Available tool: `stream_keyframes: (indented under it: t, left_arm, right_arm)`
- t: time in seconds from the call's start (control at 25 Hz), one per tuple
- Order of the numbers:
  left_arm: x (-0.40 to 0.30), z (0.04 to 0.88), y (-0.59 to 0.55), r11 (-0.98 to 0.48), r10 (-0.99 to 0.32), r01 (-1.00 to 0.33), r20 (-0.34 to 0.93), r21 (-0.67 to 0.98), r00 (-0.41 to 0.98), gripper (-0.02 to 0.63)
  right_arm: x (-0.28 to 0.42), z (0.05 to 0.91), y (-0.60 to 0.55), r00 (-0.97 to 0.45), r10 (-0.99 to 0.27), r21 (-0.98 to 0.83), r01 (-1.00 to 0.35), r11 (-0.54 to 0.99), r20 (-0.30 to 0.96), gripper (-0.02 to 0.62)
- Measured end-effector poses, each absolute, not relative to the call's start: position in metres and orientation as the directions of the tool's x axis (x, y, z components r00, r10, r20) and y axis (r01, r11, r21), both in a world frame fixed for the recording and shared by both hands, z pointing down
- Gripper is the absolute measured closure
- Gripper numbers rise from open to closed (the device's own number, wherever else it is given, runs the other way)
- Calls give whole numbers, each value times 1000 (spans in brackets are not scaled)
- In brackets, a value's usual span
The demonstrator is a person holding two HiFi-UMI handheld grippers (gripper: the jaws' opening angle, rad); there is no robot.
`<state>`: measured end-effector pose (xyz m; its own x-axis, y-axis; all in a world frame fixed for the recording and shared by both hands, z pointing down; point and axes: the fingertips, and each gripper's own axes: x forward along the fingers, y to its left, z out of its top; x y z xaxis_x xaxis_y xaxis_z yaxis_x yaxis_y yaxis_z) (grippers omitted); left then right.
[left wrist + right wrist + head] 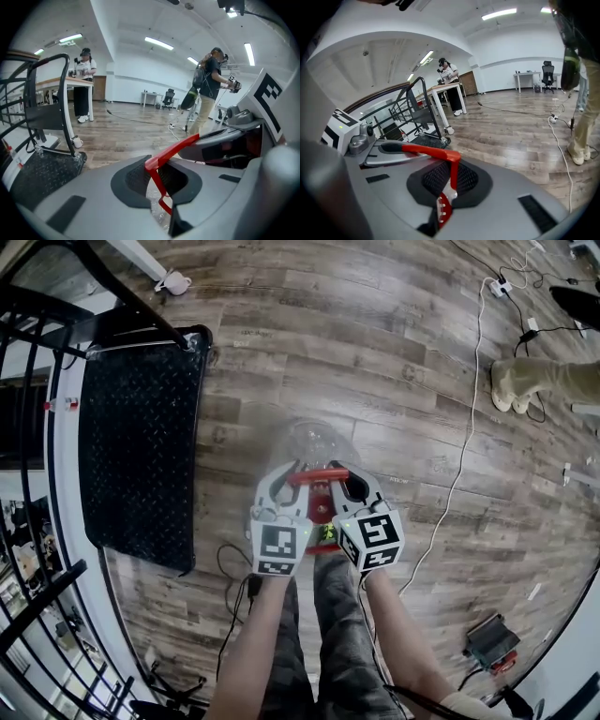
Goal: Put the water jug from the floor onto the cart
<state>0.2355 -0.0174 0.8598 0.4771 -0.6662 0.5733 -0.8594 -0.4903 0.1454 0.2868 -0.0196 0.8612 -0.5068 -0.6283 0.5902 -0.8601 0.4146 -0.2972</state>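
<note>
Your left gripper [296,472] and right gripper [339,472], jaws both clamping the red handle [317,476] of the water jug [314,439], beside the cart [141,456].

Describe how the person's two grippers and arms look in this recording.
The left gripper and right gripper both have light grey, curved jaws lined with dark ribbed pads. Each carries a white cube printed with black square markers. The forearms are bare, with no sleeves showing. The trousers are dark and mottled.

Wood-plank floor [375,334]; black-decked cart [141,456] at left; white cable [478,352] at right
</note>
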Motion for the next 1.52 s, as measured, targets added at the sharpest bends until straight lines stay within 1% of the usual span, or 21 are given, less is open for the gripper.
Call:
stream_keyframes:
  t: [0.12, 0.4, 0.76, 1.24, 1.52]
  left_arm:
    - [230, 849, -19, -485, -694, -866, 550, 121, 465, 560]
    - [227, 819, -28, -493, -710, -865, 530, 95, 464, 560]
    - [218, 739, -45, -482, -734, -872, 503, 87, 456, 560]
    - [194, 623, -22, -490, -721, -866, 511, 99, 467, 560]
    - [180, 564, -29, -489, -741, -869, 487, 80, 462, 560]
  right_arm:
    - [282, 848, -21, -524, -644, -283, -849, 446, 557, 575]
    - [278, 819, -29, -519, -661, -268, -852, 449, 543, 575]
    - [270, 741, -47, -529, -678, -256, -846, 468, 510, 575]
    - [244, 626, -26, -551, -651, -273, -831, 485, 522, 575]
    - [230, 565, -31, -567, -661, -254, -819, 514, 492, 575]
